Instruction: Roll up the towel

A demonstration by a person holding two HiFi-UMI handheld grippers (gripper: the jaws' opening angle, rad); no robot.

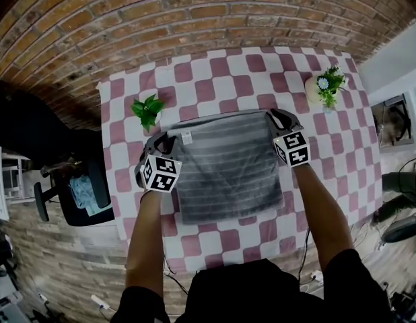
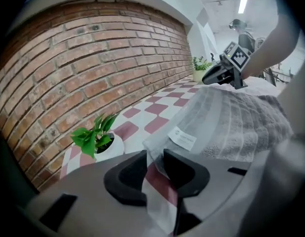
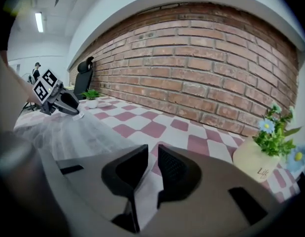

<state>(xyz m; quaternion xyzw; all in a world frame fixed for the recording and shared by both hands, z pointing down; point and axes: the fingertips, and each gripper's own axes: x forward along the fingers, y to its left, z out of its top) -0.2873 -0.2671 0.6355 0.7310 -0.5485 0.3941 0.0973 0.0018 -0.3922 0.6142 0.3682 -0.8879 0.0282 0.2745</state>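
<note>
A grey striped towel (image 1: 225,167) lies spread flat on the red-and-white checked table (image 1: 215,66). My left gripper (image 1: 164,140) is at its far left corner, beside the white label (image 2: 182,138). In the left gripper view the jaws (image 2: 155,164) stand slightly apart, with the towel's corner (image 2: 241,127) loose between them. My right gripper (image 1: 279,118) is at the far right corner. In the right gripper view its jaws (image 3: 152,159) are shut on the pale towel edge (image 3: 68,132). Each gripper also shows in the other's view, the right gripper (image 2: 221,73) and the left gripper (image 3: 58,100).
A small green plant in a white pot (image 1: 147,113) stands just beyond the left gripper. A pot with flowers (image 1: 322,86) sits at the table's far right corner. A brick wall (image 1: 194,12) runs behind the table, and an office chair (image 1: 80,194) stands at its left.
</note>
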